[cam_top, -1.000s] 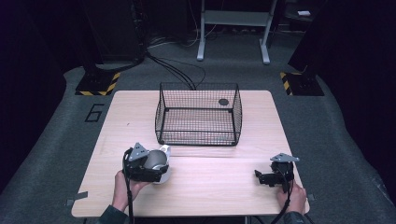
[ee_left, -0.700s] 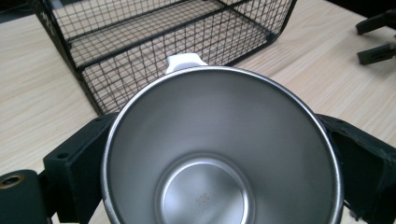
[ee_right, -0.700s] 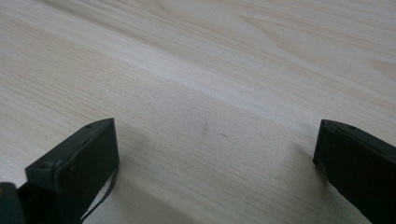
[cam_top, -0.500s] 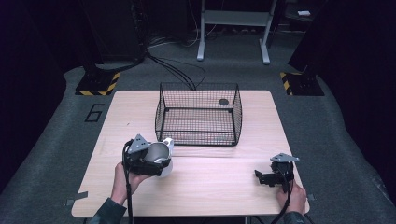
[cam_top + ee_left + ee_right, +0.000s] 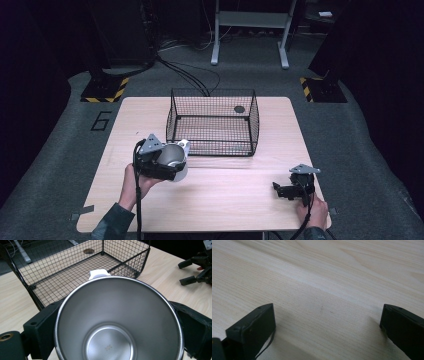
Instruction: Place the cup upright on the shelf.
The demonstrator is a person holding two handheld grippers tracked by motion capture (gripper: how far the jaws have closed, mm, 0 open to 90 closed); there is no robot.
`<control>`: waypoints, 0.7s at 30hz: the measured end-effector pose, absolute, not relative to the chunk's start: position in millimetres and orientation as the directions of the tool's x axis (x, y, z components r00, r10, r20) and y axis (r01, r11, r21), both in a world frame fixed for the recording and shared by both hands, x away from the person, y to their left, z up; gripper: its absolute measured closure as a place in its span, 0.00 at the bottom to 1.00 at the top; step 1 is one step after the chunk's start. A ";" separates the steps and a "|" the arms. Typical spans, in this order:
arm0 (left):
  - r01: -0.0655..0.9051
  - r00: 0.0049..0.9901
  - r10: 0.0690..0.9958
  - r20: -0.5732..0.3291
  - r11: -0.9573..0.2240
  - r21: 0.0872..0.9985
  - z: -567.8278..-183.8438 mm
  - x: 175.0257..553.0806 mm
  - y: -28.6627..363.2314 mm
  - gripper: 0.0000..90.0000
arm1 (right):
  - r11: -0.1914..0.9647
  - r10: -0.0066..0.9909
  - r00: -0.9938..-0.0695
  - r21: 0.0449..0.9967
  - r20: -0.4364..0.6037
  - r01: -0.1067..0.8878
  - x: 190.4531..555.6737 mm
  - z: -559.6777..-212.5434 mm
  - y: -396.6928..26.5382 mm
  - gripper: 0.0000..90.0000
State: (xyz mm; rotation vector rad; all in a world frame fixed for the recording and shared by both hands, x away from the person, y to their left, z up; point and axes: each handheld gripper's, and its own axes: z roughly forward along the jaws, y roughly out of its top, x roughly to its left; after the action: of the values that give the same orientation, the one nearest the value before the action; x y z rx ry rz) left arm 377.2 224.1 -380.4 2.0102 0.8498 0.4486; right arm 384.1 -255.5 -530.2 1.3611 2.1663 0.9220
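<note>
Both jaws of the left gripper clamp the cup beside the basket, likely for dropping in; right gripper rests spread, empty.

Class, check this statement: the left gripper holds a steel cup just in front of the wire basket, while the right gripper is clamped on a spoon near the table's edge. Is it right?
Not quite. The right gripper holds nothing: the right gripper view shows its jaws wide apart over the bare table. The rest stands: the left gripper holds the steel cup just in front of the wire basket, as the high view shows.
</note>
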 end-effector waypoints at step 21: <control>0.368 0.722 0.692 -0.003 -0.380 0.849 -355.2 404.3 214.0 0.07 | 0.302 0.901 -0.433 0.721 -0.002 0.623 384.2 -530.2 -255.5 0.00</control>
State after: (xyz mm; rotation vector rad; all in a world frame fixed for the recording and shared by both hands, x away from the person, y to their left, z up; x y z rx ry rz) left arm 404.3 214.0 -355.2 2.0047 0.8069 0.4440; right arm 384.2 -255.5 -530.2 1.3606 2.1666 0.9212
